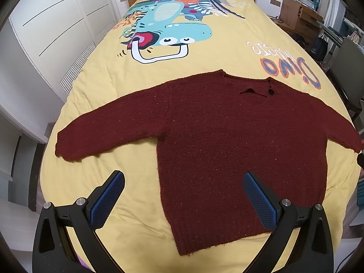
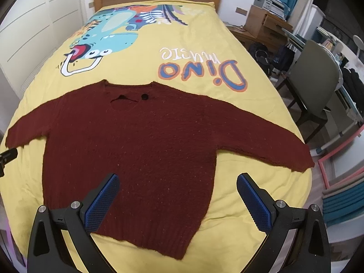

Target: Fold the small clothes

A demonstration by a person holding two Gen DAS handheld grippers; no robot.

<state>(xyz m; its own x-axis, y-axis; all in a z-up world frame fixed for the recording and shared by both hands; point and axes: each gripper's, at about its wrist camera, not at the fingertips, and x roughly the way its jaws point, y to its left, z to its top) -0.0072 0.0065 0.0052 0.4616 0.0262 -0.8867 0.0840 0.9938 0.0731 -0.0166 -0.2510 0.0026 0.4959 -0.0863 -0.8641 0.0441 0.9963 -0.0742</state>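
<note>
Only right view shows chair [image 2: 318, 86] beside sweater [image 2: 136, 141].

I count one dark red sweater [image 1: 227, 141] spread on one bed [image 1: 95, 204], with two sleeves out to the sides and one black button [image 2: 144, 96] by the neckline. I hold two grippers, my left gripper [image 1: 183, 201] and my right gripper [image 2: 177, 203], each with two blue-padded fingers. One grey chair [image 2: 315, 84] stands beside the bed; the bags behind it look like two, though they blur together.
</note>
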